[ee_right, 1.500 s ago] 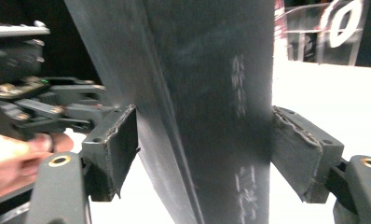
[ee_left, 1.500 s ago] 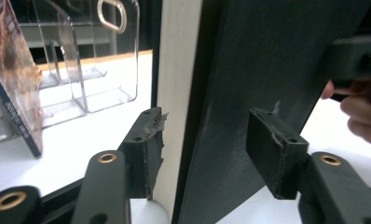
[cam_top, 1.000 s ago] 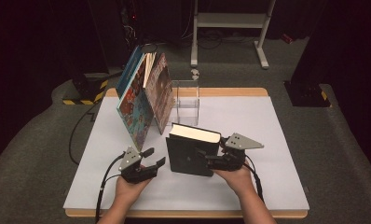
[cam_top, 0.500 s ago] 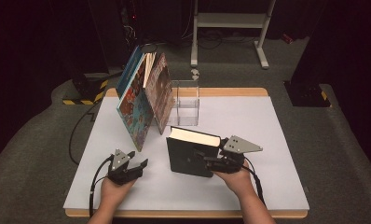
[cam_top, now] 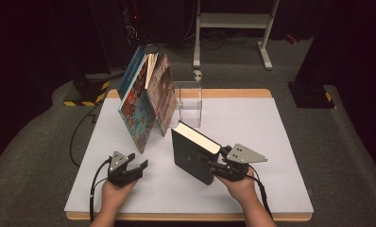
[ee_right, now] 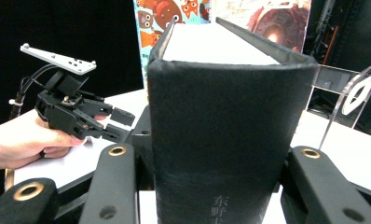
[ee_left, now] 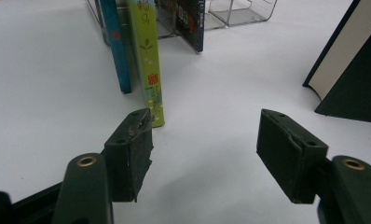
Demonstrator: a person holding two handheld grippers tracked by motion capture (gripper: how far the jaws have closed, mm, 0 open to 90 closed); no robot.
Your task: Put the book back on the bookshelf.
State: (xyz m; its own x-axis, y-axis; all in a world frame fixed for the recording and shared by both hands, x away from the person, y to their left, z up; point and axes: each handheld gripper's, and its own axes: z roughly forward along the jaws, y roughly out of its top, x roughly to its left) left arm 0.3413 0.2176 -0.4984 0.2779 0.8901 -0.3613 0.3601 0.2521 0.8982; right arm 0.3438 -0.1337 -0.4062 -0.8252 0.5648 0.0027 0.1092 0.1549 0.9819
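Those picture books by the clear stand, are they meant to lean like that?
They do look askew: the picture books tilt steeply to the left beside the clear stand rather than standing upright. The left tool's pad also looks chipped and ragged along its edge.

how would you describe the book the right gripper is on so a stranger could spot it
On the white table, in front of the clear acrylic stand, a thick book stands upright, its spine between the right gripper's jaws. Unlike the colourful picture books leaning nearby, it is plain black with cream pages.
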